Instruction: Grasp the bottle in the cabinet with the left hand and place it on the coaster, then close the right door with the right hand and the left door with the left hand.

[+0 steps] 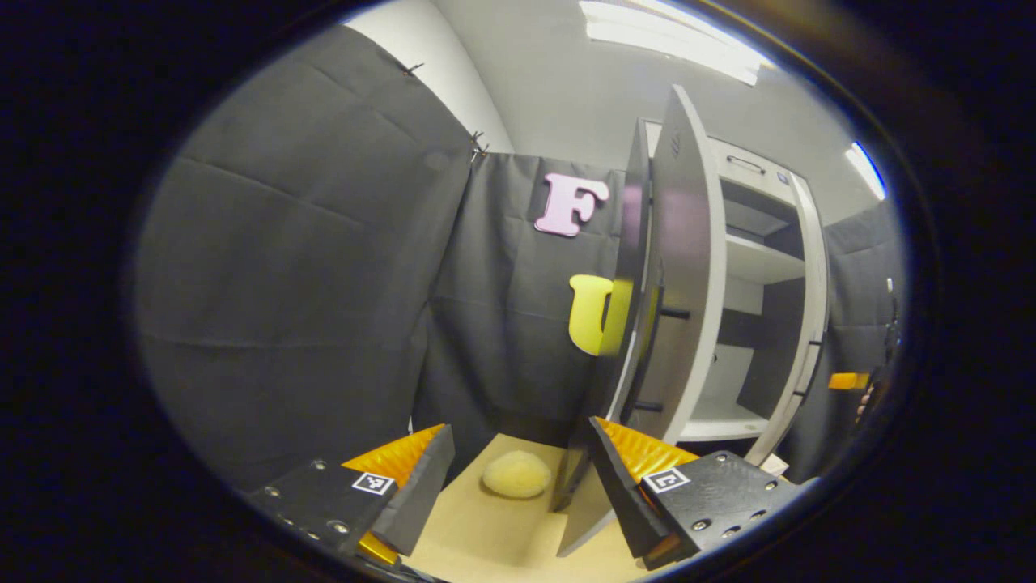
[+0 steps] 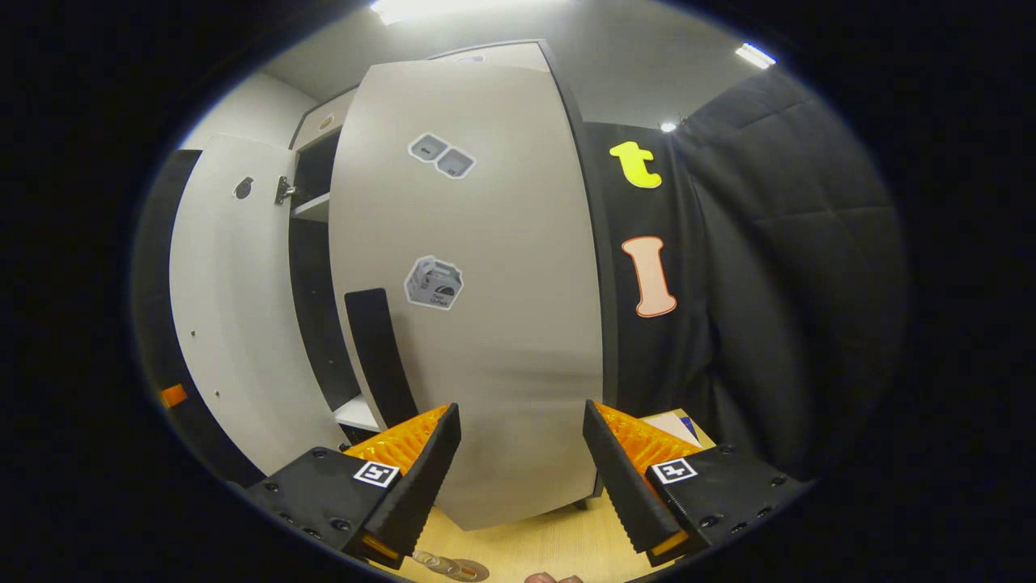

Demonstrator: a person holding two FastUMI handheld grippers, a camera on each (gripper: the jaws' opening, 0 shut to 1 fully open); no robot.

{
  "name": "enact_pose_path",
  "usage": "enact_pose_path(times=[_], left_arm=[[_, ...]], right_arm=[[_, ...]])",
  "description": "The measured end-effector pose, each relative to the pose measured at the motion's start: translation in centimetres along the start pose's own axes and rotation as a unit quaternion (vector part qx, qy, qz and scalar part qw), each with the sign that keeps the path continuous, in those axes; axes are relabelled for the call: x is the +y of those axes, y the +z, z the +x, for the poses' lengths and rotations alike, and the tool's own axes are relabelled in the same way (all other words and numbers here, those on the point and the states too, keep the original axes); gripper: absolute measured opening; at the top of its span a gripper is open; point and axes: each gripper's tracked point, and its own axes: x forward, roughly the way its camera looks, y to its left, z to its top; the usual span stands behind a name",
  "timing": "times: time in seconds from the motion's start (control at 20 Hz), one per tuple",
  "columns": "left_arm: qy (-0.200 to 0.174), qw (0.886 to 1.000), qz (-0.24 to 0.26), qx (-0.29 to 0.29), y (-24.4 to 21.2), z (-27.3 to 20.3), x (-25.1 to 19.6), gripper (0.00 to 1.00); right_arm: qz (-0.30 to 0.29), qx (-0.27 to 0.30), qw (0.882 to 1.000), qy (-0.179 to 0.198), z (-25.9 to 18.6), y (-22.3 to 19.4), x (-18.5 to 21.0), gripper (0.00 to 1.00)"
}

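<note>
While both jaws gape empty, a wooden table [image 1: 486, 534] fronts the cabinet [image 1: 753, 267].

Your light comes from above: a ceiling light panel [image 1: 672, 40] glares white at the top of the left gripper view, and another ceiling light [image 2: 421, 10] blows out at the top of the right gripper view. Exposure is even and fairly bright at centre, dimming toward the rim. Fisheye distortion bows the cabinet door [image 2: 477, 275]. Focus is adequate; edges soften.
</note>
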Motion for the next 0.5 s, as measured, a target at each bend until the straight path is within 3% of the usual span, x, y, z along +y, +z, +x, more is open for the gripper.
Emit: enact_pose_path(times=[0.5], left_arm=[[-0.082,0.996,0.014,-0.037,6.0,7.8,-1.1,0.96]], right_arm=[[0.005,0.015,0.999,-0.033,-0.8,-2.0,-0.1,0.97]])
